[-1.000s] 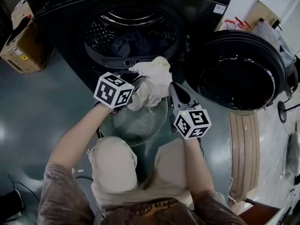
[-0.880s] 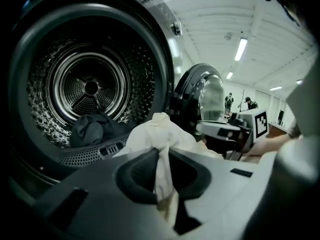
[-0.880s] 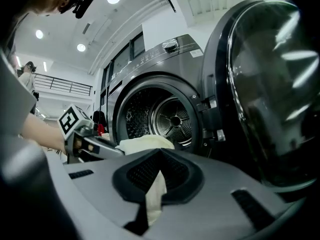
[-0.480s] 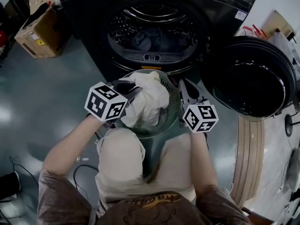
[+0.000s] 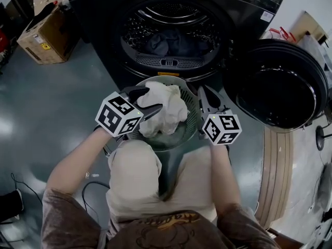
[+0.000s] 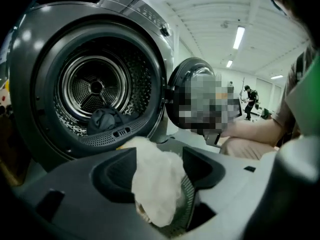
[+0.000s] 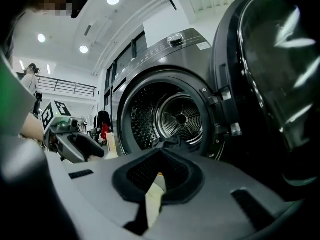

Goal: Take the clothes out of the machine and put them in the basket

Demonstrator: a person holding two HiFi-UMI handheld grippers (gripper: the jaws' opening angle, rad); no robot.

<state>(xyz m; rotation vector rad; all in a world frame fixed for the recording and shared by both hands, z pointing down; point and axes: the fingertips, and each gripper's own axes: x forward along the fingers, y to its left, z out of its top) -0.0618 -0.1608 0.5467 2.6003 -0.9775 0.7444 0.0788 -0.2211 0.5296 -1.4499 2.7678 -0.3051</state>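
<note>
Filling the head view from 10 to 1 o'clock, the dark washing machine (image 5: pixel 104 51) stands with its drum (image 5: pixel 171 19) open; its round door (image 5: pixel 275 87) hangs swung out at 3 o'clock; a cardboard box (image 5: pixel 44 38) sits on the floor at 10 o'clock. Just below the drum's mouth, near centre, is the mesh basket (image 5: pixel 179 136); the white garment (image 5: pixel 163 108) lies heaped in it, spilling toward the rim at 12 o'clock. Dark clothes (image 5: pixel 166 43) are in the bottom of the drum, at its 6 o'clock. The left gripper (image 5: pixel 148 101) reaches over the basket from 9 o'clock; its jaws have just been opening and now stand apart, the white garment between them but not squeezed. The right gripper (image 5: pixel 203 96) lies along the basket's rim at 3 o'clock; its jaws are drawn together on a thin pale strip (image 7: pixel 154 196); whether that strip is the basket's rim cannot be told.
</note>
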